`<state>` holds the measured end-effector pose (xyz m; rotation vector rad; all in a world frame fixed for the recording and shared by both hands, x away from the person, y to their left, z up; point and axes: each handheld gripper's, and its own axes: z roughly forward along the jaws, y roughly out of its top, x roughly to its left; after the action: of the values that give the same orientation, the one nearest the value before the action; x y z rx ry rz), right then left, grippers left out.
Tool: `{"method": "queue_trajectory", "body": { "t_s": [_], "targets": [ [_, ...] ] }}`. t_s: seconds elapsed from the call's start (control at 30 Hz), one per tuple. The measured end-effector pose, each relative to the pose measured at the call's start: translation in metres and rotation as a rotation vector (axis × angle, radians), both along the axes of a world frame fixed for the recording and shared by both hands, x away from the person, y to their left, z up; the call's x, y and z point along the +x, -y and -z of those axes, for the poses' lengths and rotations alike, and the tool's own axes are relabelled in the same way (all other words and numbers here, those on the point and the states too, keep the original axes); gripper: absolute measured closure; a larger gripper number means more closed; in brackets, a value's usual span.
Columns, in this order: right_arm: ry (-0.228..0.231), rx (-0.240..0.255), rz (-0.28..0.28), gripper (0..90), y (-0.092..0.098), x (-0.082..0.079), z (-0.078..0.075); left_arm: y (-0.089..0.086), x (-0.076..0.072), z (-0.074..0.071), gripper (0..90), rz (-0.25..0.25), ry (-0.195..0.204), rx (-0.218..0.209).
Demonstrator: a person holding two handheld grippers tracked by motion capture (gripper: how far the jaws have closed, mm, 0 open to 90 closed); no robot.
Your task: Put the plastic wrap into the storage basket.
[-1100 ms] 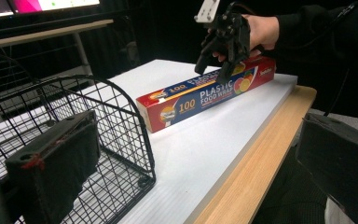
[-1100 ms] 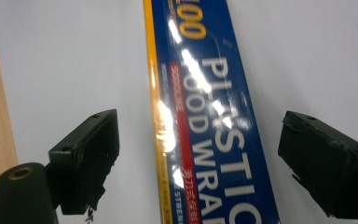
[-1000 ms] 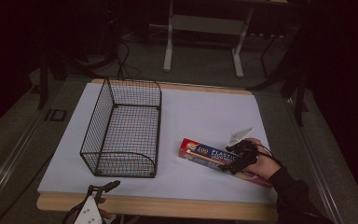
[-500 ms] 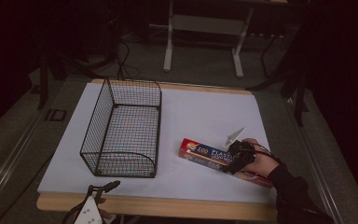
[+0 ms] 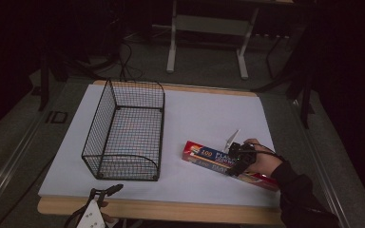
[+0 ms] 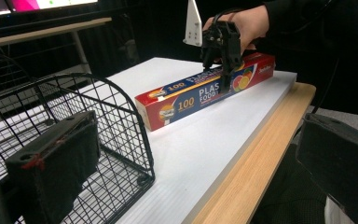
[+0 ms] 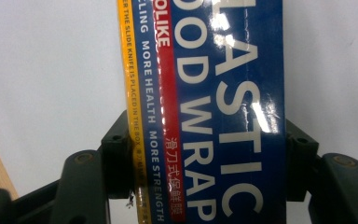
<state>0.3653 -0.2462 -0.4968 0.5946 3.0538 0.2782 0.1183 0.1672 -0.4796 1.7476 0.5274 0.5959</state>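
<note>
Your right gripper (image 5: 240, 159) is clamping the plastic wrap box (image 5: 209, 156) lying on the bench (image 5: 204, 114). Your left gripper (image 5: 105, 191) is hanging wide open, holding nothing

The right gripper (image 5: 240, 159) is black, topped by a pale three-cornered plate, with a thin black cable. A dark sleeve (image 5: 304, 194) covers that forearm. The left gripper (image 5: 100, 202) has black, blocky padded jaws.

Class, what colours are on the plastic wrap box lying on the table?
The plastic wrap box is mainly red and blue with a yellow stripe and white lettering, clearest in the right gripper view.
</note>
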Motion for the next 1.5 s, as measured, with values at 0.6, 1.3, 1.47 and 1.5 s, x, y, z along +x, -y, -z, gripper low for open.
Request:
{"method": "queue_trajectory", "body": {
  "t_s": [0.6, 1.3, 1.47, 1.5],
  "targets": [
    [0.081, 0.118, 0.190, 39.5, 0.007, 0.001, -0.027, -0.001, 0.000, 0.000, 0.2, 0.002, 0.000, -0.006],
    [0.161, 0.290, 0.506, 39.5, -0.019, 0.003, -0.071, -0.001, 0.000, -0.001, 0.2, 0.002, 0.003, -0.005],
    [0.190, 0.301, 0.547, 39.6, -0.035, 0.002, -0.073, -0.001, 0.000, -0.001, 0.2, 0.003, 0.004, -0.007],
    [0.191, 0.309, 0.552, 39.5, -0.037, 0.002, -0.074, -0.001, 0.000, -0.001, 0.2, 0.002, 0.004, -0.006]
  ]
}}
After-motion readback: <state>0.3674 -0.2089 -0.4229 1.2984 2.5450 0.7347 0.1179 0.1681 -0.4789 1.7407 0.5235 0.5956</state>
